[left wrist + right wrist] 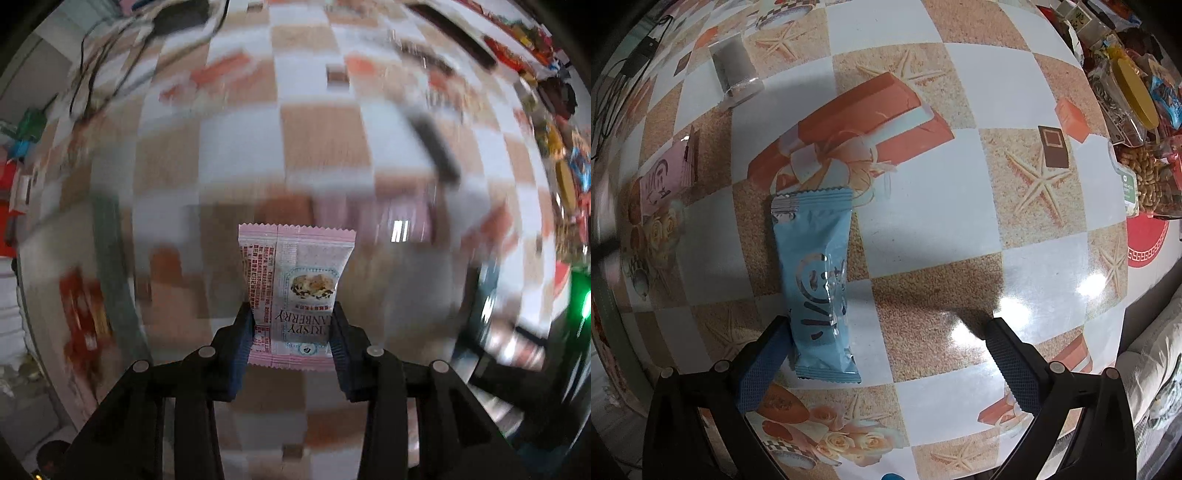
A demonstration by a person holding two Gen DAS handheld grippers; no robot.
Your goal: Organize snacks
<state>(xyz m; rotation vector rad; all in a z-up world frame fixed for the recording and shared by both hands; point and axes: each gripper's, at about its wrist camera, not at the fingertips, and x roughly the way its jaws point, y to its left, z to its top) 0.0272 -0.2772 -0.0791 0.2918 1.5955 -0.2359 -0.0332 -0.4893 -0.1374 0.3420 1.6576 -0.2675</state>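
Note:
My left gripper (293, 325) is shut on a pink cranberry crisp packet (295, 295) and holds it up above the checkered tablecloth (314, 129); the background is motion-blurred. My right gripper (886, 332) is open and empty, low over the table. A light blue snack packet (818, 284) lies flat on the table, its lower end next to my right gripper's left finger (764, 362). A pink snack packet (666, 177) lies at the left. A grey-white packet (735, 70) lies at the far left.
A heap of assorted snacks (1134, 107), with a bag of nuts (1145, 177), fills the right edge of the table; it also shows in the left wrist view (561, 166). Cables (103, 66) lie at the far left. A sofa (1152, 373) stands beyond the right edge.

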